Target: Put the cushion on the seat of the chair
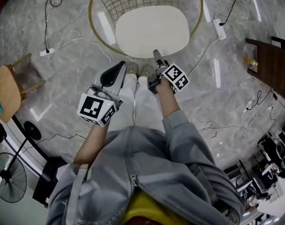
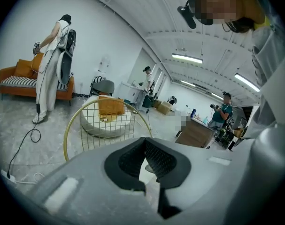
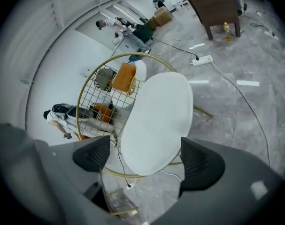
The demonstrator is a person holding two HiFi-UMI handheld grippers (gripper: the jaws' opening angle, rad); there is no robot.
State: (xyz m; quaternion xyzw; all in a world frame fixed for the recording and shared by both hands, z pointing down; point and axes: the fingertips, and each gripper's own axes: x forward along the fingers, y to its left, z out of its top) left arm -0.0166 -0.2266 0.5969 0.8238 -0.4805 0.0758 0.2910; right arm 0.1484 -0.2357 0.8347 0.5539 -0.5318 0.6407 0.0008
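Grey marble floor fills the head view, crossed by white and black cables, with a white power strip near its far right side. Largest on it is the gold wire chair, its grid back toward the floor's far edge and its round rim open toward the person. Against the floor's right edge stands a dark wooden cabinet, and by the left edge a small wooden stool.

On the chair's seat lies the white cushion, flat and inside the gold rim, its near edge close to the rim's front. Nothing touches it.

Both tongs hang short of the chair's front rim, above the person's pale trousers and shoes. The left tongs are closed pad to pad with nothing in them, and their own view looks level across the room over the chair's back. The right tongs stand wide apart and empty. The cushion shows between the 2 pads in their view, but it is well beyond them, on the seat.

By the look of it the task is as good as done: cushion on seat, neither tool gripping. At most 1 small step may be left, a nudge to centre the cushion if its seating proves uneven.
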